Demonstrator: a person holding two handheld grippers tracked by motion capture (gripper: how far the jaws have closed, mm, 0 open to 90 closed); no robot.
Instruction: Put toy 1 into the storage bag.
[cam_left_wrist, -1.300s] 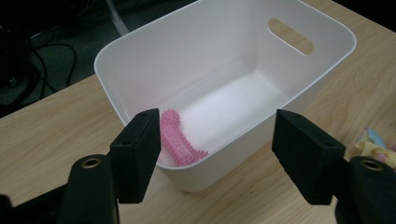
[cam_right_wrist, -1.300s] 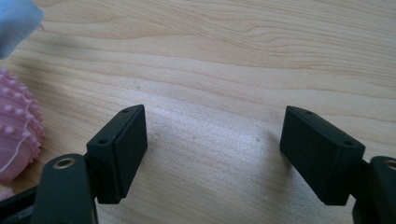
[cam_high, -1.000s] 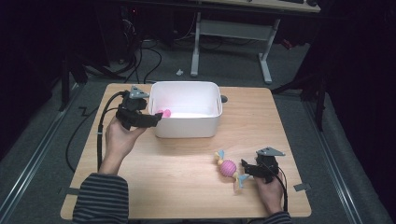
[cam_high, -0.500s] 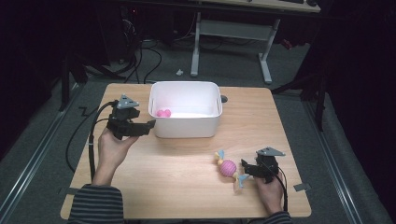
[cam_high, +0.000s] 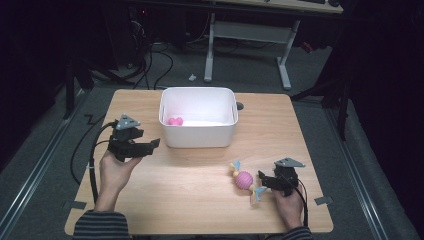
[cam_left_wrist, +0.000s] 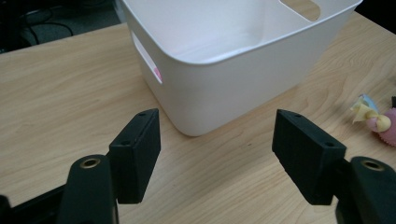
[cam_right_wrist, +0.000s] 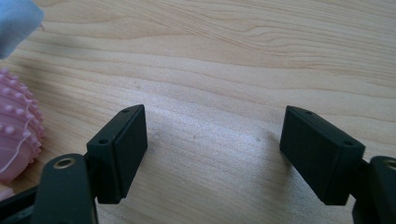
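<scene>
We log the left tongs (cam_high: 154, 143) first: held just left of the white bin (cam_high: 198, 142), jaws wide apart, nothing between them, touching nothing. In the left gripper view the near corner of the bin stands beyond the gap, apart from both pads, and a pink patch shows through the bin's side handle slot.

Inside the bin we count one small pink object (cam_high: 175, 121), lying at its left end.

Right of centre on the worktop (cam_high: 190, 200) we note one pink spiky ball toy (cam_high: 244, 180) with pale yellow and blue ends, lying well apart from the bin.

The right tongs (cam_high: 260, 178) sit low just beside that toy, jaws wide, nothing gripped. In the right gripper view bare wood lies between the pads and the toy sits outside the left jaw; we cannot tell whether they touch.

Count: two tongs, one bin, one toy on the worktop, one pink object in the bin.
</scene>
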